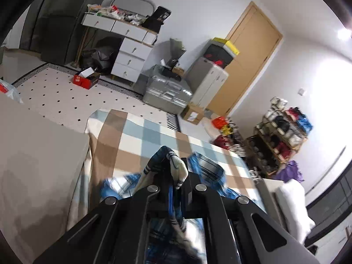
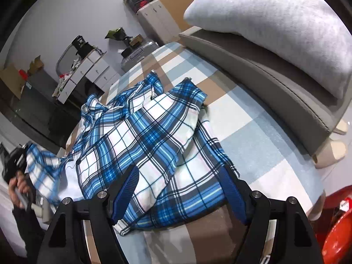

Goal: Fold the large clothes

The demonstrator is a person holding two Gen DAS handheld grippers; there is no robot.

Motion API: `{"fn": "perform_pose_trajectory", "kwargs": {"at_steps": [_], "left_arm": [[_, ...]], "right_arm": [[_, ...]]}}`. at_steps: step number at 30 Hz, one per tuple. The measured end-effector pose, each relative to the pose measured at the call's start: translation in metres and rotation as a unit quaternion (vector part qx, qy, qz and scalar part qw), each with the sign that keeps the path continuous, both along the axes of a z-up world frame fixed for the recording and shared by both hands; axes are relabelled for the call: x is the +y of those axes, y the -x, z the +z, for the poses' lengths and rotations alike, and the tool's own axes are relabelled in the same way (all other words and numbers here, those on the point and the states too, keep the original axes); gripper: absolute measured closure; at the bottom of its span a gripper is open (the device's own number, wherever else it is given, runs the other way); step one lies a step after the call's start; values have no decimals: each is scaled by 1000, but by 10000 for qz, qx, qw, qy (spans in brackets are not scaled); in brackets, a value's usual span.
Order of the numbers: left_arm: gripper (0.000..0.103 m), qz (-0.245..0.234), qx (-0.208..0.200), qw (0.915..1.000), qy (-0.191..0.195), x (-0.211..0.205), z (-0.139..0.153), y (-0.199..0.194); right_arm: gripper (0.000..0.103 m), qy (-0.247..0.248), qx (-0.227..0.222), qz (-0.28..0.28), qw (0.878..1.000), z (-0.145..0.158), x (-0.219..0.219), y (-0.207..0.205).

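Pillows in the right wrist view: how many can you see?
1. A white pillow lies on the grey headboard ledge, above the checked bedspread with the plaid shirt. Others may lie outside the frame.

Matte black angular right tongs [image 2: 179, 189] with round silver pivot screws and ribbed blue pads [image 2: 127, 189]. Identical black-framed left tongs [image 1: 171, 176]. Dark sleeve [image 2: 26, 231] behind hand [image 2: 18, 187].

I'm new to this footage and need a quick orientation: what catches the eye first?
The blue plaid shirt dominates, spread on the checked bedcover in the middle of the right wrist view. The left gripper is shut on a bunch of its fabric, while the right gripper hangs open over the near hem. A grey pillow lies at upper right.
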State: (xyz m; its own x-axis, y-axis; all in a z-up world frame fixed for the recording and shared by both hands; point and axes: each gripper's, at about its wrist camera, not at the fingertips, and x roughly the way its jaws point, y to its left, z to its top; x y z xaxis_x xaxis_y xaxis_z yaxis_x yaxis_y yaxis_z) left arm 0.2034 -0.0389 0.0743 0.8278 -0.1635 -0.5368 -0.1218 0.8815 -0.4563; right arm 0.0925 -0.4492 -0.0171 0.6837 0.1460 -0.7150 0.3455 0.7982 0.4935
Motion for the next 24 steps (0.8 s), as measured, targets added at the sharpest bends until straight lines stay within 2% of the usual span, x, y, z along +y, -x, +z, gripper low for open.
{"fn": "perform_pose_trajectory", "kwargs": {"at_steps": [4,6,7,8,9,10,11,14,18,22,24], "left_arm": [[102,159,822,9965,-59,15,-43,-37],[90,295,1505,9881,-141,18,-73,-48],[76,325,1630,9860,-134,18,-78,-48],[64,325,1636,9860,-83,19,-84,-41],[59,315,1582,9869,-61,19,-84,-35],[48,313,1513,9879,-97,19,-83,-27],[43,343,1456,9886,-197,19,-80,-17],[43,296,1301,9903,-379,15,-70,7],[43,-12,1129,9924,-492,2,-62,43],[43,-271,1076,9918,-629,-13,-58,48],[43,-361,1083,9905,-763,-21,-60,52]], "right_arm": [[27,6,42,-62,10000,1,-1,2],[27,-45,23,-18,10000,3,-1,4],[27,-134,-12,28,9999,4,-1,5],[27,-326,-88,106,9994,5,-2,7],[27,-558,-173,189,9981,5,-4,9],[27,-769,-249,261,9964,4,-5,10],[27,-1020,-332,359,9936,4,-6,12],[27,-1437,-453,522,9872,0,-7,13],[27,-1893,-329,574,9797,-18,-3,3],[27,-2038,-173,591,9771,-32,4,-17],[29,-2152,-237,580,9746,-35,5,-30]]}}
